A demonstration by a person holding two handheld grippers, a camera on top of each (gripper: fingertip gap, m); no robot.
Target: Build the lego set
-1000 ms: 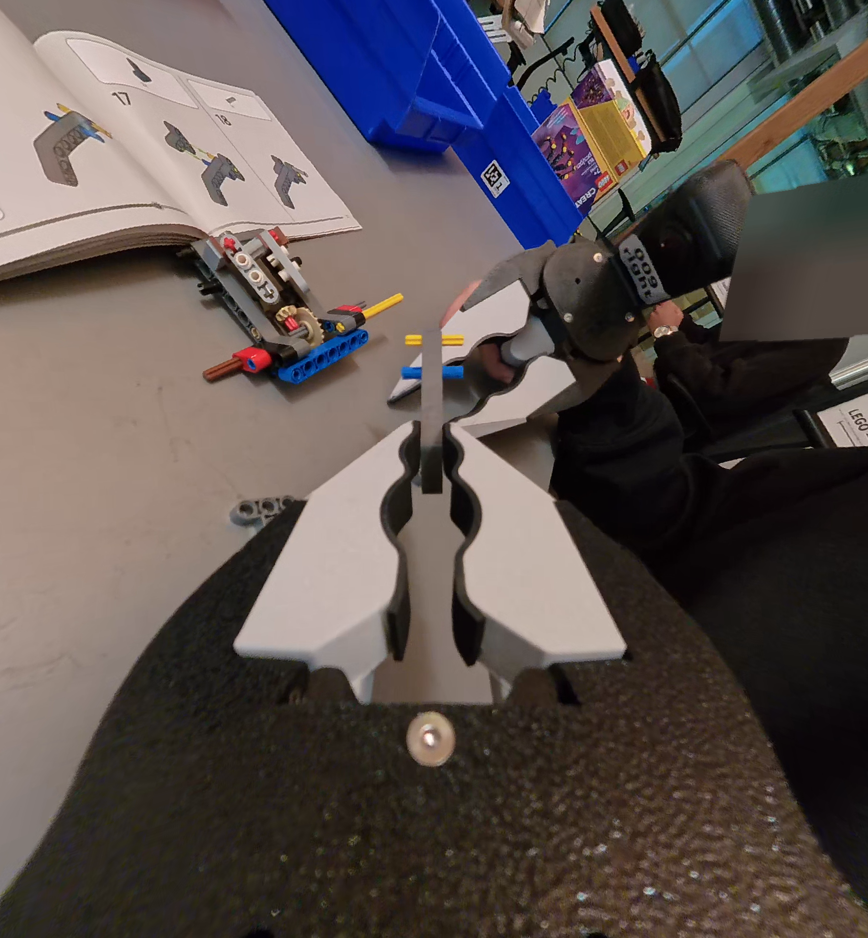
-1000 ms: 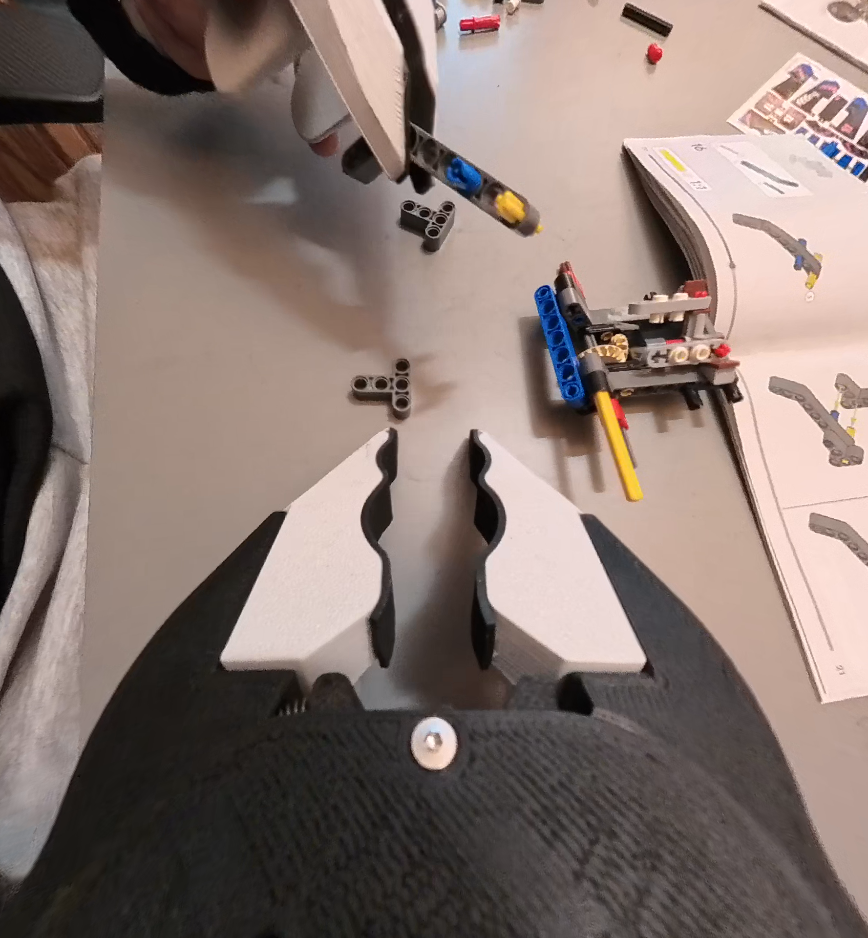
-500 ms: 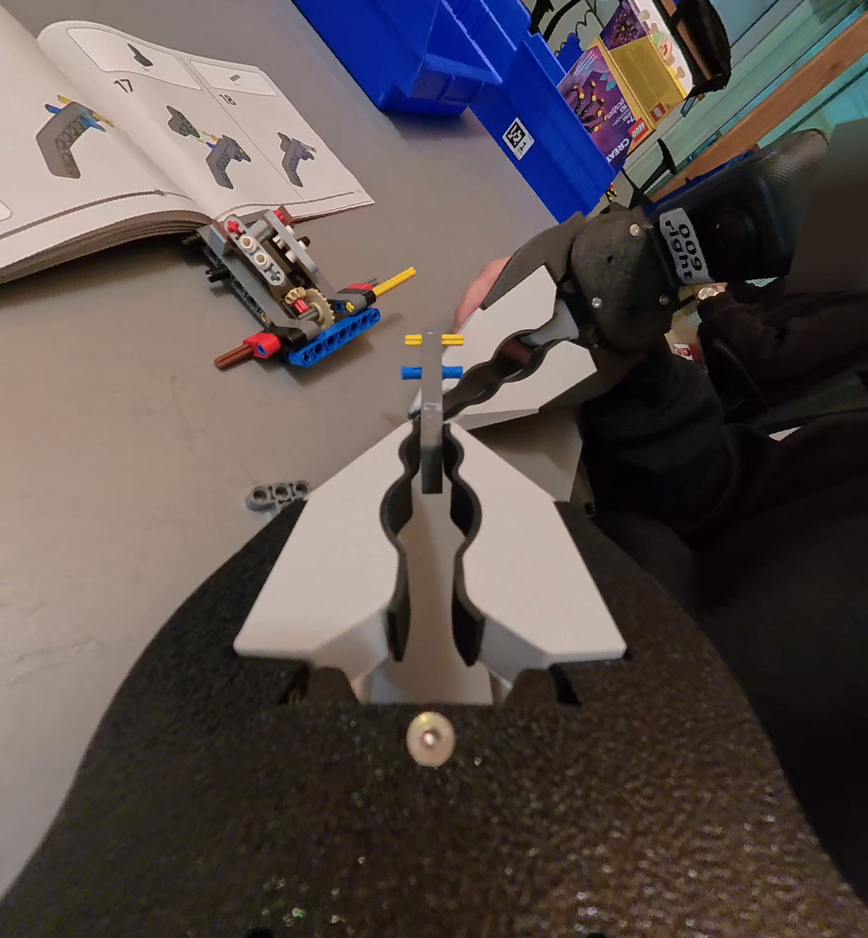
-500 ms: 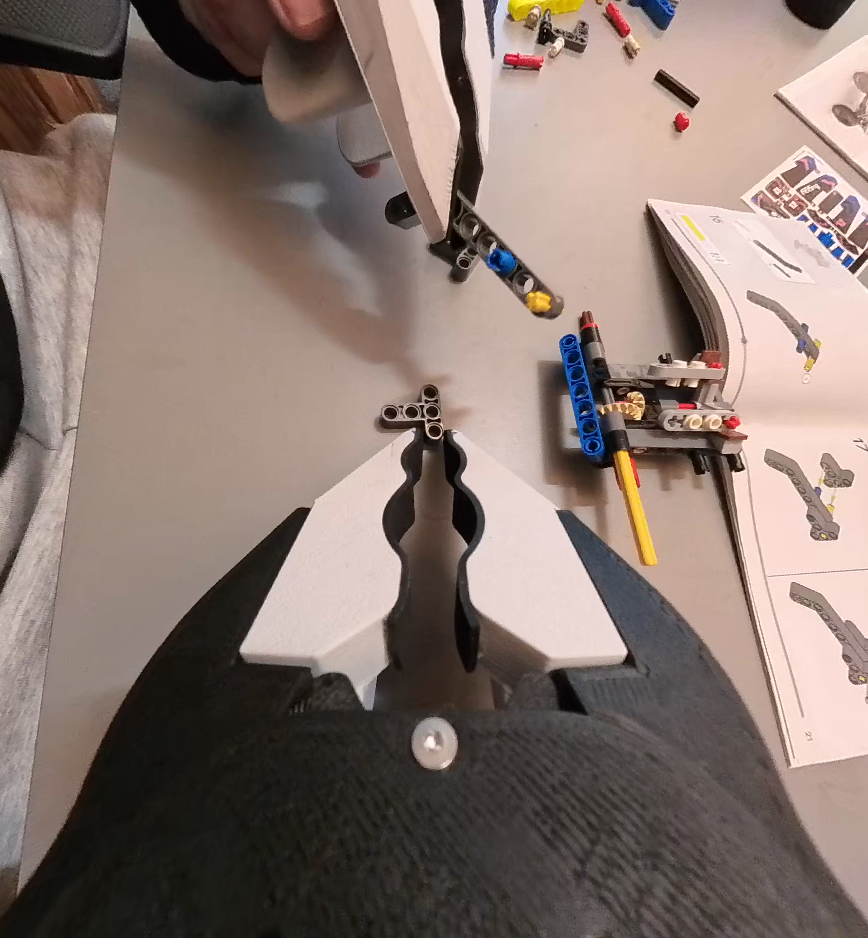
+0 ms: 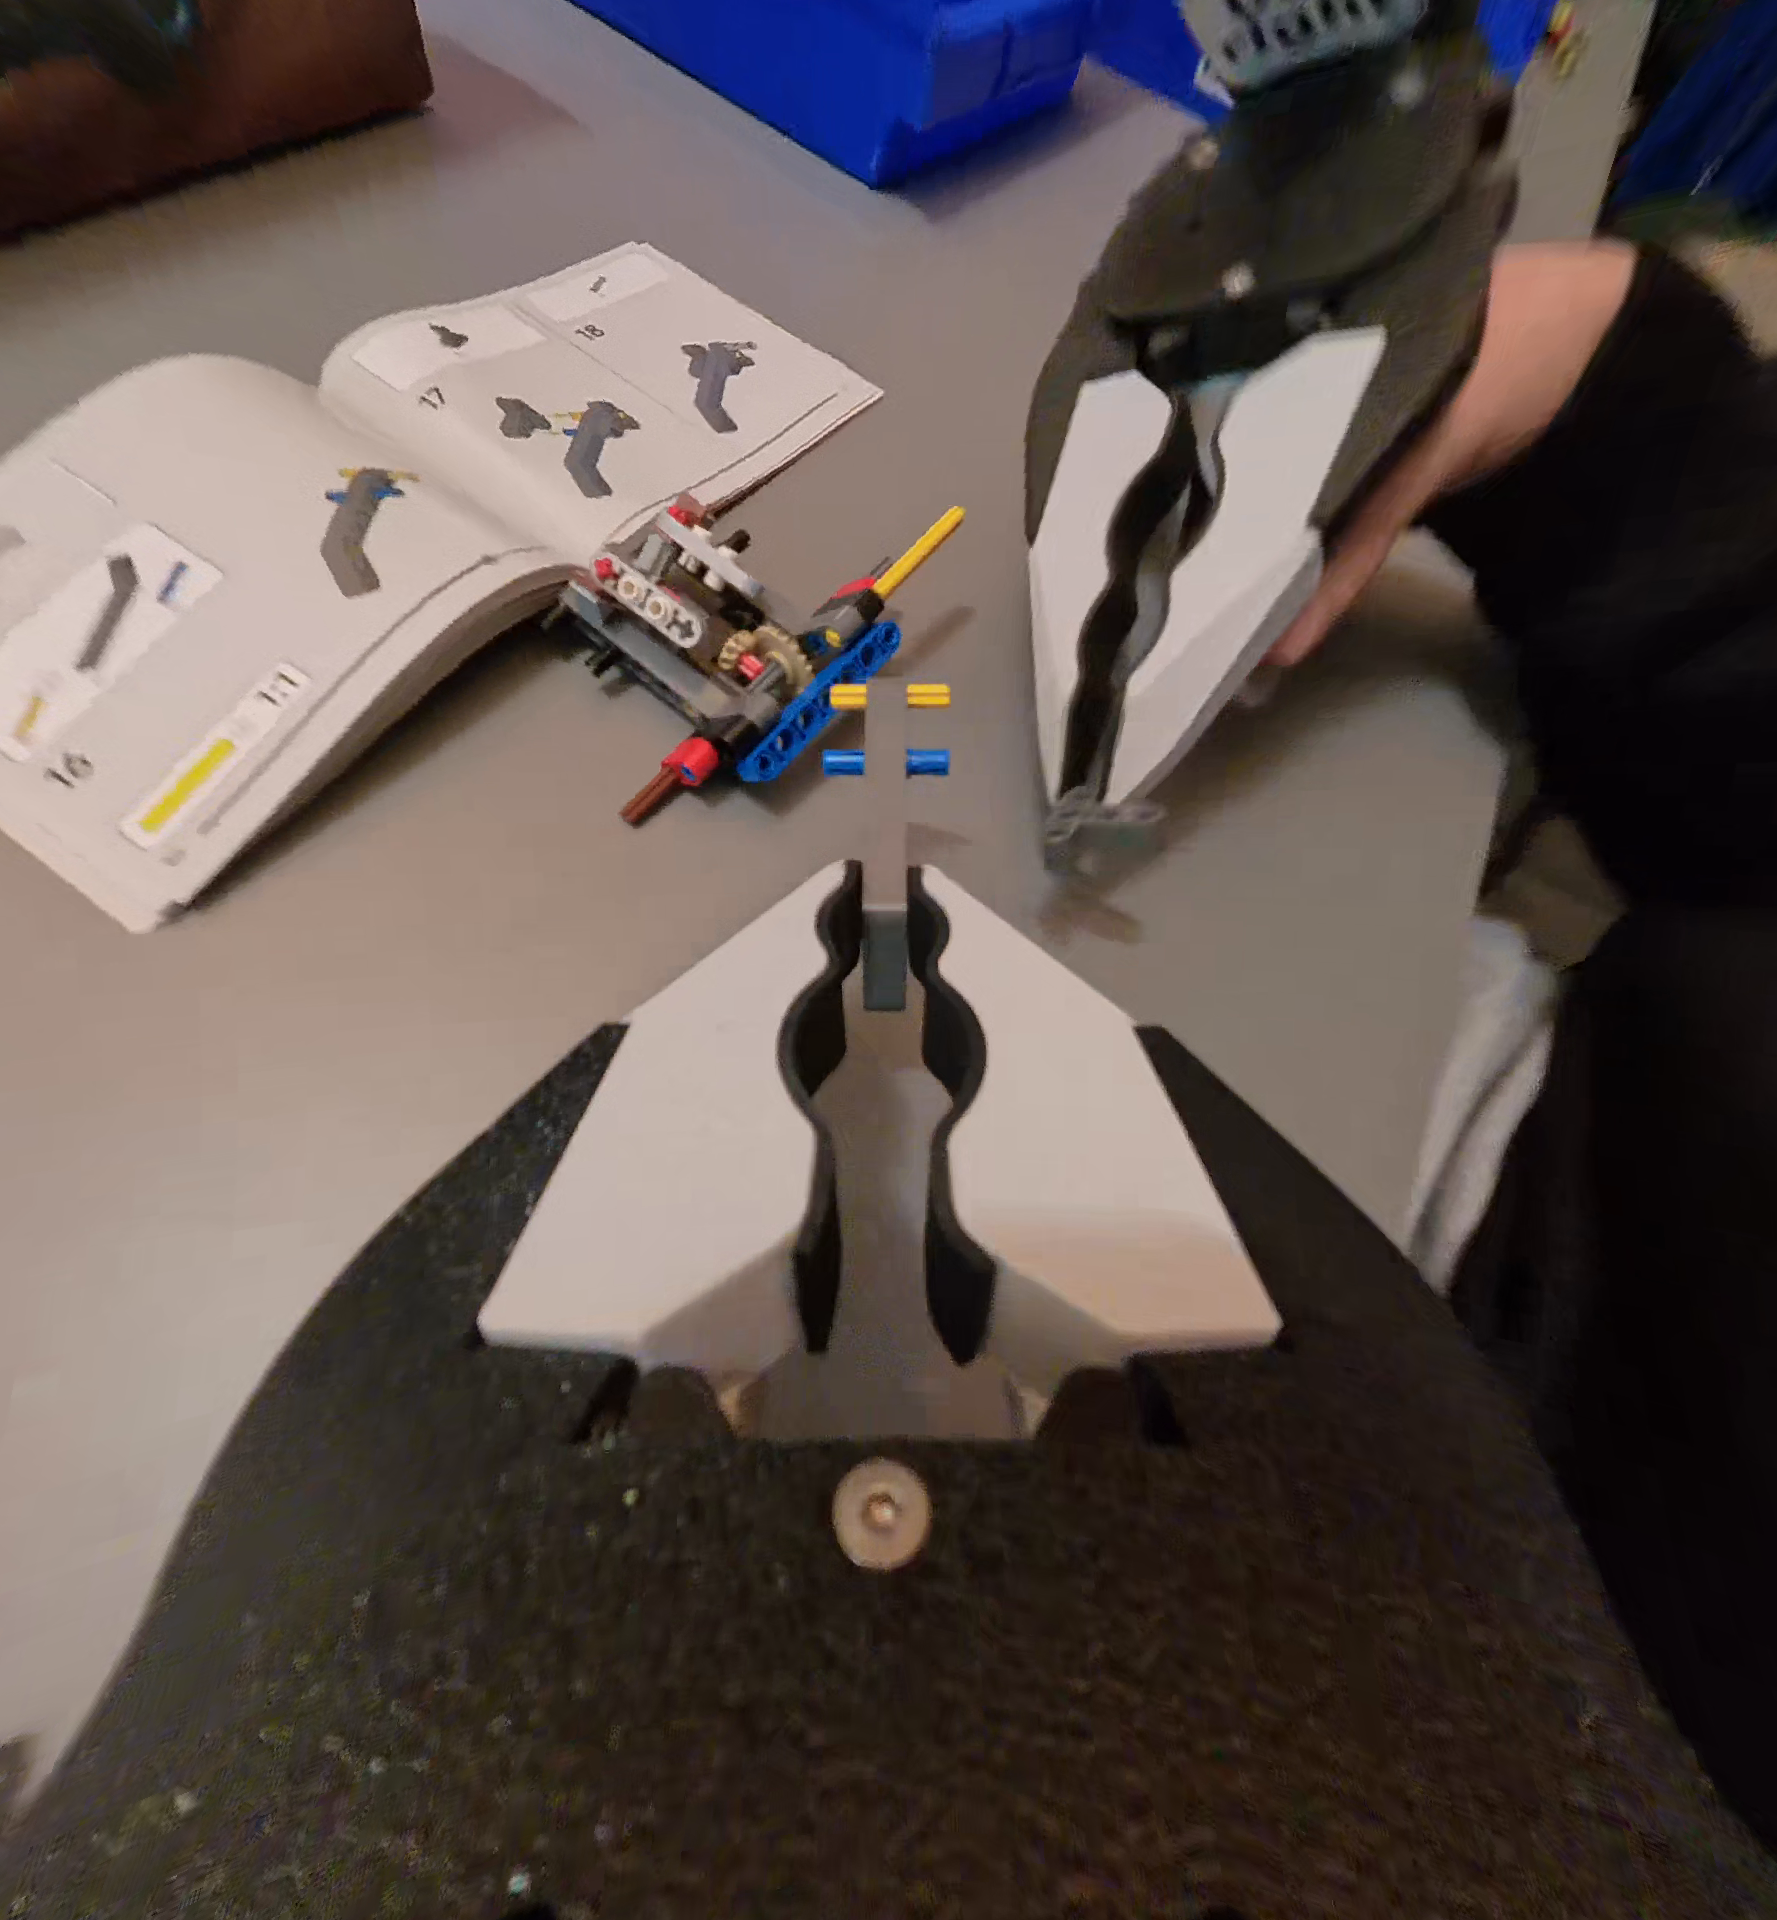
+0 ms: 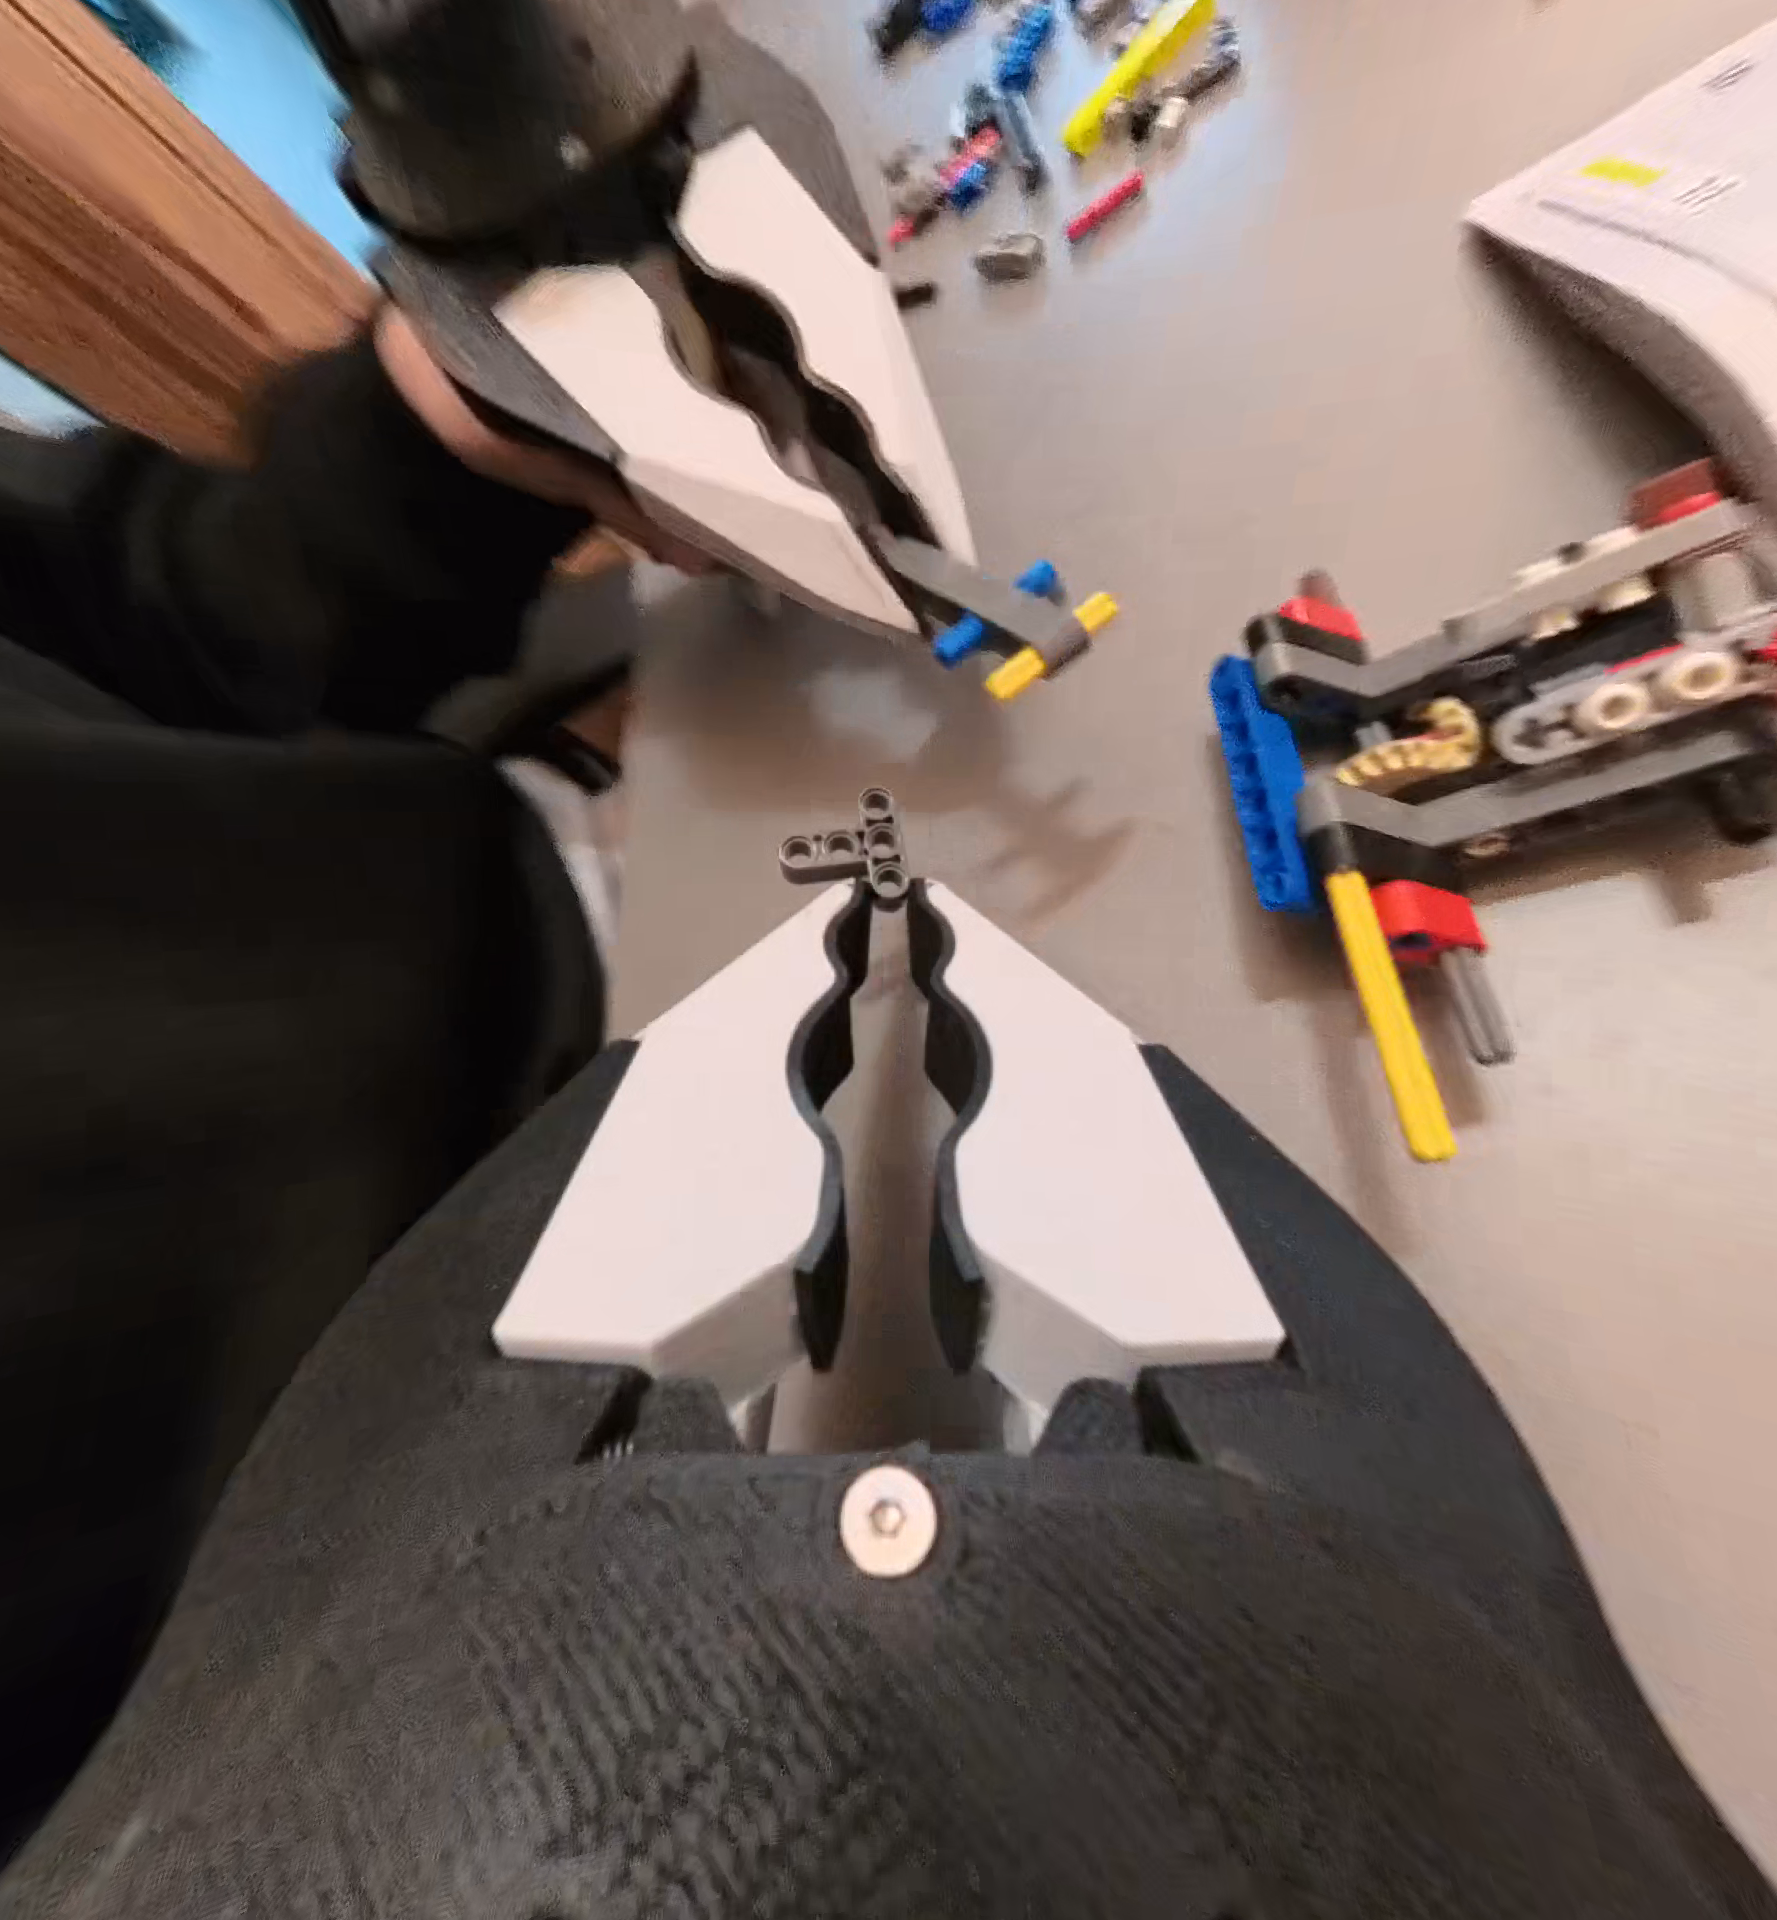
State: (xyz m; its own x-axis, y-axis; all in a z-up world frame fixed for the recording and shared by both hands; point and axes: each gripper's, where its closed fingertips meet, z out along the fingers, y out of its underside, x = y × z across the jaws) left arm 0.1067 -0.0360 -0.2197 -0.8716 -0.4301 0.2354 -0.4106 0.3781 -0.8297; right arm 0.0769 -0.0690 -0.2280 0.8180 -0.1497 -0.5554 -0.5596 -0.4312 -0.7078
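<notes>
My left gripper [image 5: 885, 883] is shut on a dark grey beam [image 5: 886, 790] that carries a blue pin [image 5: 885, 764] and a yellow pin [image 5: 889, 696], held above the table. It also shows in the right wrist view [image 6: 915, 613] with the beam [image 6: 977, 597]. My right gripper [image 6: 889, 894] is shut on a small grey T-shaped piece [image 6: 853, 847], lifted off the table; it also shows in the left wrist view [image 5: 1097, 805]. The partly built model [image 5: 728, 644] with a blue beam and yellow axle lies by the open instruction booklet [image 5: 292, 540].
Blue bins [image 5: 863, 83] stand at the back of the grey table. Loose pieces [image 6: 1019, 135] lie scattered at the far side in the right wrist view. A person's dark sleeve [image 5: 1642, 623] fills the right side. Across from one pair of fingers to the other is roughly 5 centimetres.
My right gripper closed on the T-shaped piece and lifted it off the table. My left gripper rose and swung with the beam; both views tilted.
</notes>
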